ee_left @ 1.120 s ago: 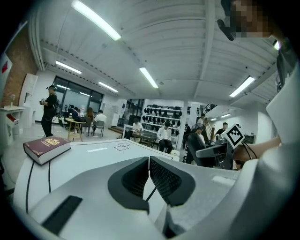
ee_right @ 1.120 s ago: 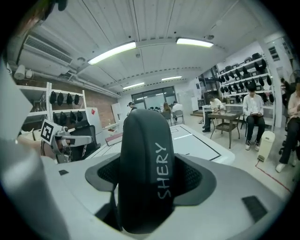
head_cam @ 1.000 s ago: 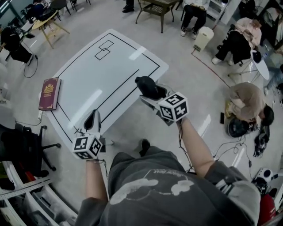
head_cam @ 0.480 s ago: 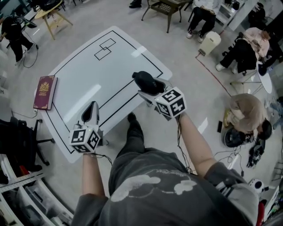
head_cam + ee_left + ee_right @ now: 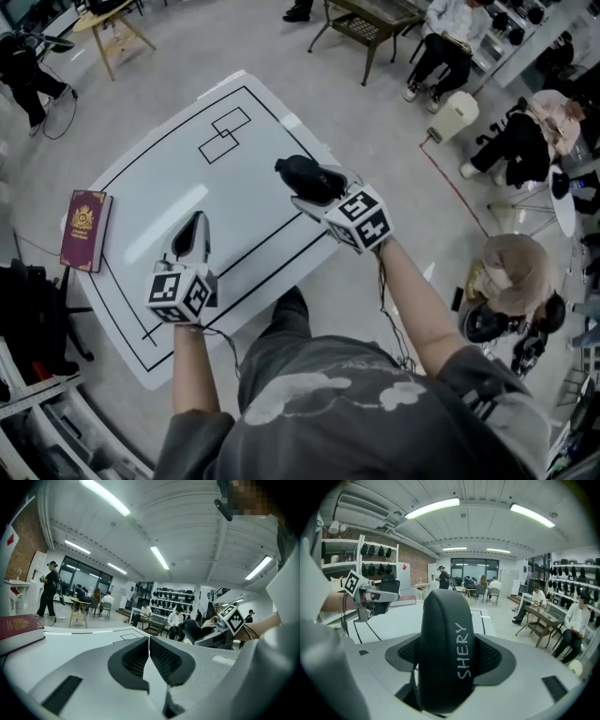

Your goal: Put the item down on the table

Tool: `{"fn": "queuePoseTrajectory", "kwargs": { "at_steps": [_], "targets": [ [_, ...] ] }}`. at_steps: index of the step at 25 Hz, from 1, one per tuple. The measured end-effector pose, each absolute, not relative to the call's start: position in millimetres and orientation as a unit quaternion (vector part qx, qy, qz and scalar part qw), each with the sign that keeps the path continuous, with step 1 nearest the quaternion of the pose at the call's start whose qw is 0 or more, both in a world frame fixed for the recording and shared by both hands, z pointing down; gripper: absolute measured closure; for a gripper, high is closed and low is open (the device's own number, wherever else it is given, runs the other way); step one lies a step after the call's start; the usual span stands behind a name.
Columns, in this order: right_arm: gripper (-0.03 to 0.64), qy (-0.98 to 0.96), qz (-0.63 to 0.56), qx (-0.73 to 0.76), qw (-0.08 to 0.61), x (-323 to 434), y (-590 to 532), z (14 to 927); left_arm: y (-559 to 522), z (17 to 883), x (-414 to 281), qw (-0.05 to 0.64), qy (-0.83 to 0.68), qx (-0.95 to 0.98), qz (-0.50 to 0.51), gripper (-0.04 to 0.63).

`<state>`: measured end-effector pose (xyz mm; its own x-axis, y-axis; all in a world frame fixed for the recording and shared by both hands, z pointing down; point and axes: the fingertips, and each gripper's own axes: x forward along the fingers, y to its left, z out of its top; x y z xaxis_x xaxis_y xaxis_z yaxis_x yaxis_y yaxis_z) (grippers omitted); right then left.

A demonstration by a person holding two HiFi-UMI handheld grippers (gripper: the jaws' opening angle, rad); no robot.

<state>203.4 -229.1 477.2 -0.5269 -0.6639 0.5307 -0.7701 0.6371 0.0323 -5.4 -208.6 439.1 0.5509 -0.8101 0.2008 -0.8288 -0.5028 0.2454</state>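
Note:
A black rounded case (image 5: 302, 176) printed "SHERY" (image 5: 446, 648) stands upright between the jaws of my right gripper (image 5: 315, 187), which is shut on it. It hangs over the right part of the white table (image 5: 178, 164), inside the black outline. My left gripper (image 5: 194, 228) hovers over the table's near left part. Its jaws are shut with nothing between them, as the left gripper view shows (image 5: 149, 641). The right gripper view shows the left gripper (image 5: 375, 595) at the left, beyond the case.
A dark red passport (image 5: 82, 230) lies at the table's left edge, also seen in the left gripper view (image 5: 18, 629). Two overlapping small rectangles (image 5: 225, 134) are drawn at the far end. People sit on chairs to the right. A beige bin (image 5: 453, 117) stands on the floor.
Both grippers have moved forward over the table. The right one has carried the black case from beside the table's right edge to above its surface. The person has stepped closer.

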Motion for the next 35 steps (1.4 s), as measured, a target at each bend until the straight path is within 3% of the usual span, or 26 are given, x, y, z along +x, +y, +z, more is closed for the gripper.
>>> {"fn": "queuePoseTrajectory", "kwargs": {
  "at_steps": [7,12,22,35],
  "targets": [
    [0.288,-0.873,0.081,0.370,0.307,194,-319,488,-287,433,-10,0.152,-0.493,0.856,0.036,0.586],
    [0.287,-0.885,0.055,0.347,0.306,179,-388,493,-330,437,-23,0.151,-0.508,0.847,0.043,0.588],
    [0.287,-0.860,-0.068,0.260,0.434,151,-508,528,-393,458,-54,0.162,-0.516,0.839,0.054,0.592],
    [0.285,-0.822,-0.191,0.107,0.526,108,-601,574,-454,493,-81,0.164,-0.517,0.837,0.076,0.592]
  ]
}}
